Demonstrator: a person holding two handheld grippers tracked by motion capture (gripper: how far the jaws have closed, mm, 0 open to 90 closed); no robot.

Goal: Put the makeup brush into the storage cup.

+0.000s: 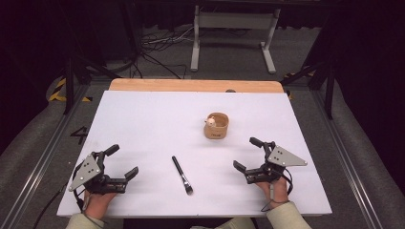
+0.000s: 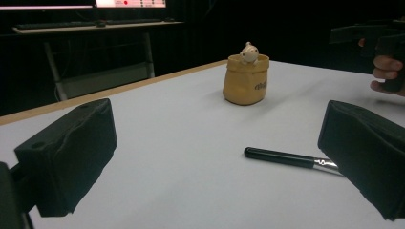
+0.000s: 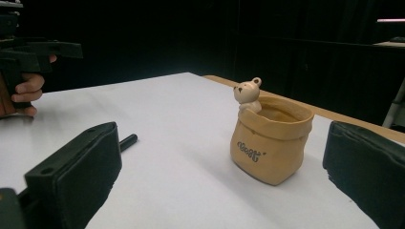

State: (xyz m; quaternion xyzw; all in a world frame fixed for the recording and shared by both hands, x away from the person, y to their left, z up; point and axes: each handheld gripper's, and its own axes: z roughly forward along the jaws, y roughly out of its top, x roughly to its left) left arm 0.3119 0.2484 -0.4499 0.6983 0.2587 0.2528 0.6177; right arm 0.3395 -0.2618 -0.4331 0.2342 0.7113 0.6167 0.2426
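Observation:
A tan pot shaped like a sack (image 1: 217, 126) (image 2: 245, 79) (image 3: 271, 141), with a small bear figure (image 3: 248, 93) on its rim, stands right of the table's middle. A black-handled brush (image 1: 182, 174) (image 2: 291, 158) lies flat near the front, its handle tip peeking out in the right gripper view (image 3: 128, 141). My left gripper (image 1: 122, 161) (image 2: 210, 157) rests open at the front left, nothing between its jaws. My right gripper (image 1: 247, 153) (image 3: 229, 176) rests open at the front right, empty, with the pot a short way ahead of it.
The white table top (image 1: 157, 119) has a wooden strip (image 1: 191, 85) along its far edge. Beyond it stand a white metal frame (image 1: 234, 33) and loose cables on the floor. Dark stands flank the table on both sides.

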